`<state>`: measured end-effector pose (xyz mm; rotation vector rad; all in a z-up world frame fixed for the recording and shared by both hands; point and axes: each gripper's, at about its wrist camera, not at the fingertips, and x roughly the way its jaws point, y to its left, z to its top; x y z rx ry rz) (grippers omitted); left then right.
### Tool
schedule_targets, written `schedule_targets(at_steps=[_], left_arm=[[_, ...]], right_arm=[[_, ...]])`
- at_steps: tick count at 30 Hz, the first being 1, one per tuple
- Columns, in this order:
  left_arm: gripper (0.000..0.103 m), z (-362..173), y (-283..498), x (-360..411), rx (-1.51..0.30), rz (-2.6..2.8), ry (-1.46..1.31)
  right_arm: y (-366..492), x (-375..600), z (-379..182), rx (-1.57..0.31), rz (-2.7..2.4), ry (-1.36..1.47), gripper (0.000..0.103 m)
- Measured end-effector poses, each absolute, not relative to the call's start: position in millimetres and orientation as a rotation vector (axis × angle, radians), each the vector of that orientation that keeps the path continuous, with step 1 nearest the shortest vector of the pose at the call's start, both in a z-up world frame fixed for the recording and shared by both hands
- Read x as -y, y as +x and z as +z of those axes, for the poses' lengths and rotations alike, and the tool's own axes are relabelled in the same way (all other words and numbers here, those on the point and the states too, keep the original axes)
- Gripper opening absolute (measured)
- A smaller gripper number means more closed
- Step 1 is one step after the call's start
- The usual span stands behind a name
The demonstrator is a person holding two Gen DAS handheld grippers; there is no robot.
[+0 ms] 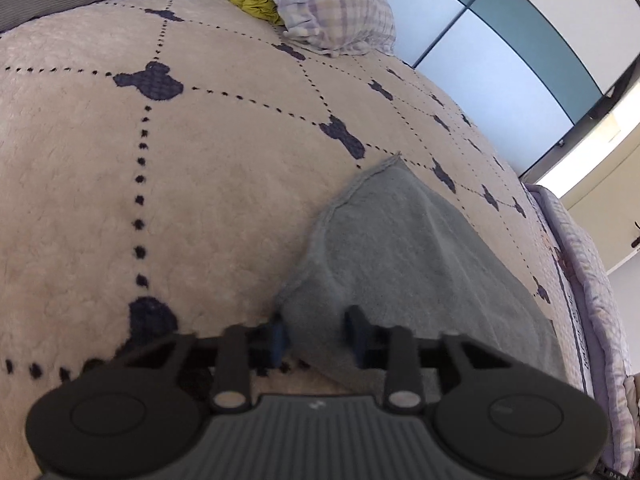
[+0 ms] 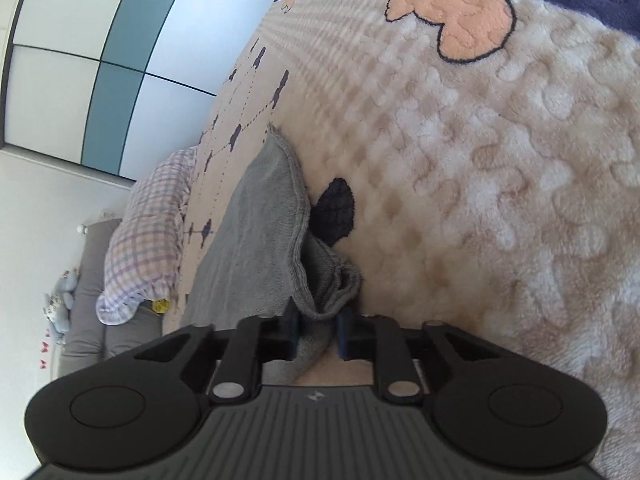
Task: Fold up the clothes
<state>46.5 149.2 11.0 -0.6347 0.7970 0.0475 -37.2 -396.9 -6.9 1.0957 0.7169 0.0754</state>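
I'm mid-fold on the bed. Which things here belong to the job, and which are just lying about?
Job:
grey garment
left gripper, fingers around its near edge
right gripper, fingers pinching a bunched corner

Lying about:
checked pillow
yellow-green cloth
beige blanket, the work surface
small toy

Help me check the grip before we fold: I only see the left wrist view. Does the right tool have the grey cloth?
Observer: Yes. The right tool is closed on a bunched corner of the cloth.
Operator: Is that end flat or doubled?
Observer: Doubled. Two hemmed edges lie stacked just ahead of the tool.
Operator: What lies past it on that side?
Observer: The blanket, with a peach bear motif at its far end.
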Motion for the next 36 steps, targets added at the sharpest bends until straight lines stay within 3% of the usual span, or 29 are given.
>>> schedule_targets(at_steps=[2, 9, 13, 15, 21, 25, 28, 36], left_arm=[[0.016, 11, 47, -155, -0.801, 0.036, -0.645], [0.014, 30, 37, -170, -0.784, 0.026, -0.626], [0.015, 14, 37, -168, -0.809, 0.041, -0.611], [0.017, 18, 37, -166, -0.805, 0.041, -0.583], [0.036, 46, 31, -171, -0.761, 0.075, -0.513], [0.038, 60, 21, -175, -0.723, 0.104, -0.476], [0.04, 71, 16, -146, -0.703, -0.006, -0.381], [0.046, 66, 23, 1, -0.721, -0.297, -0.146]], right_arm=[[-36, 395, -7, -0.7, 0.061, 1.088, 0.011], [-39, 398, 28, -0.608, 0.078, 0.991, 0.01], [-29, 402, -6, -0.711, 0.014, 0.991, 0.009], [-33, 406, -16, -0.694, 0.02, 1.031, 0.009], [-34, 397, 8, -0.644, 0.048, 0.936, 0.01], [-34, 395, 5, -0.662, 0.056, 0.919, 0.011], [-35, 396, -11, -0.682, 0.05, 0.99, 0.015], [-45, 398, -23, -0.621, 0.071, 1.036, 0.013]])
